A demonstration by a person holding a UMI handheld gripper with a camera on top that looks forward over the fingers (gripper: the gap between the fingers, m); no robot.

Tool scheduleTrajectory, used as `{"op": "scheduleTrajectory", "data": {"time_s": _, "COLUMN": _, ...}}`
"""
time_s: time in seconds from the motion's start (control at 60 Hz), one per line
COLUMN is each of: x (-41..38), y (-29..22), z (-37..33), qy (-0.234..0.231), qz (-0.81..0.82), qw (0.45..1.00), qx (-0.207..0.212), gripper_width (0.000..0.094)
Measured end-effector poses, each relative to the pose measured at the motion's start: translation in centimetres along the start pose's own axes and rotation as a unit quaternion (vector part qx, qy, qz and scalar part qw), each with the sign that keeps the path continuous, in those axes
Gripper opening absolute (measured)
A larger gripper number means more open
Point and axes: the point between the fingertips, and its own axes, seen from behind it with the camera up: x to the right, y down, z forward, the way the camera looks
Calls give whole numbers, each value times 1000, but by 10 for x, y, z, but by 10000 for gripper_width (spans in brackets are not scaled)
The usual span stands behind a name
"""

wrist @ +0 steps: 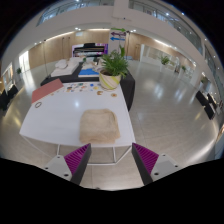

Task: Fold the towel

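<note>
Towel point(99, 125) flat on white table point(50, 120), beyond open tool point(110, 160), near potted plant point(113, 68).

Towel point(99, 125), frame centre: beige cloth, matt, nubby terry-like weave. Table point(50, 120) under it: white, smooth, slight sheen. Floor point(165, 110), right side: glossy, reflective. Potted plant point(113, 68), upper centre: leafy green, pale smooth pot. Gripper point(110, 160) pads: magenta, ribbed.

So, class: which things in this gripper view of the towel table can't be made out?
- Small items beyond the towel: too small to identify.
- Table's near edge: partly hidden behind the open fingers.
- Plant's pot: detail too small.
- Towel's fold layers: too small to tell.
</note>
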Motion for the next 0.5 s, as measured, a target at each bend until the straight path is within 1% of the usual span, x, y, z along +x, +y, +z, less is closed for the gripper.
{"op": "scheduleTrajectory", "data": {"time_s": 0.083, "x": -2, "y": 12, "z": -45, "qy": -7, "qz": -5, "qw": 1000, "qx": 7, "gripper_width": 853}}
{"op": "scheduleTrajectory", "data": {"time_s": 0.217, "x": 3, "y": 23, "z": -84, "qy": -3, "qz": 6, "qw": 1000, "qx": 26, "gripper_width": 855}}
{"op": "scheduleTrajectory", "data": {"time_s": 0.317, "x": 4, "y": 22, "z": -87, "qy": -8, "qz": 9, "qw": 999, "qx": 36, "gripper_width": 850}}
{"op": "scheduleTrajectory", "data": {"time_s": 0.5, "x": 6, "y": 24, "z": -84, "qy": -5, "qz": 2, "qw": 999, "qx": 37, "gripper_width": 853}}
